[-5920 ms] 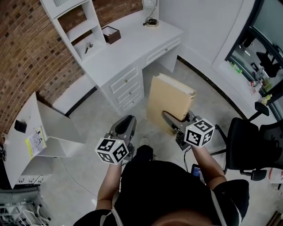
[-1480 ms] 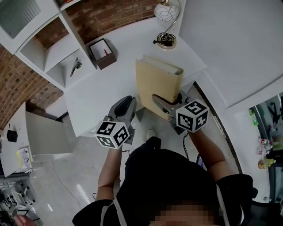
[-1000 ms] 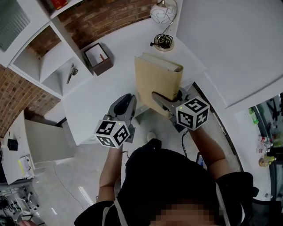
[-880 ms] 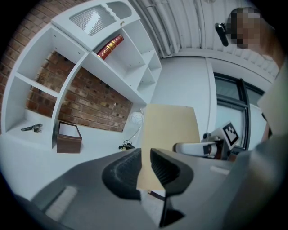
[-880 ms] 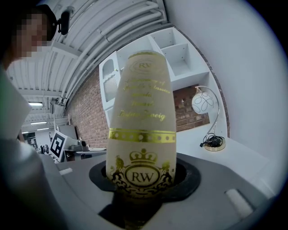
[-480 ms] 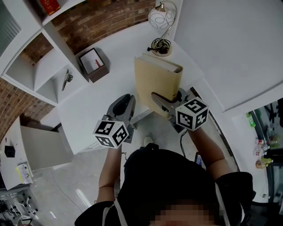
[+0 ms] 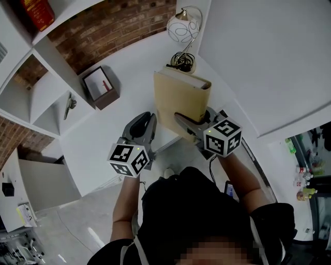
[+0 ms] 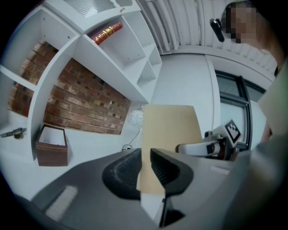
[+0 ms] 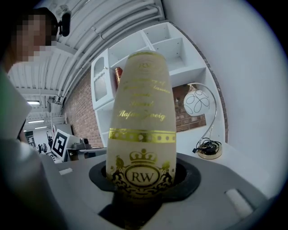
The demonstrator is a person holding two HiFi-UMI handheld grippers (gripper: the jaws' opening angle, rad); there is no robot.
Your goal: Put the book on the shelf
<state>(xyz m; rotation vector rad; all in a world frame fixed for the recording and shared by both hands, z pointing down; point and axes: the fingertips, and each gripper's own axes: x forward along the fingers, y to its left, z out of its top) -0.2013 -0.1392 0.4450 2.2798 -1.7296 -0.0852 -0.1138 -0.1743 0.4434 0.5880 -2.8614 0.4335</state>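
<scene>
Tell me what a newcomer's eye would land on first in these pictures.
The thick tan book, its spine stamped in gold, stands upright in the right gripper over the white desk. Beyond it, a globe-shaded lamp sits at the desk's far corner, and a red book sits on an upper shelf.

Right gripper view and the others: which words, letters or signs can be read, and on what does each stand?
"RW": gilt crest low on the spine of the book, held in the right gripper.
"Stefan Zweig", probably: gilt script higher on that spine; the lines above are too blurred.
Red book: its gold print is too small to read.
Marker cubes: square patterns only, no letters.
</scene>
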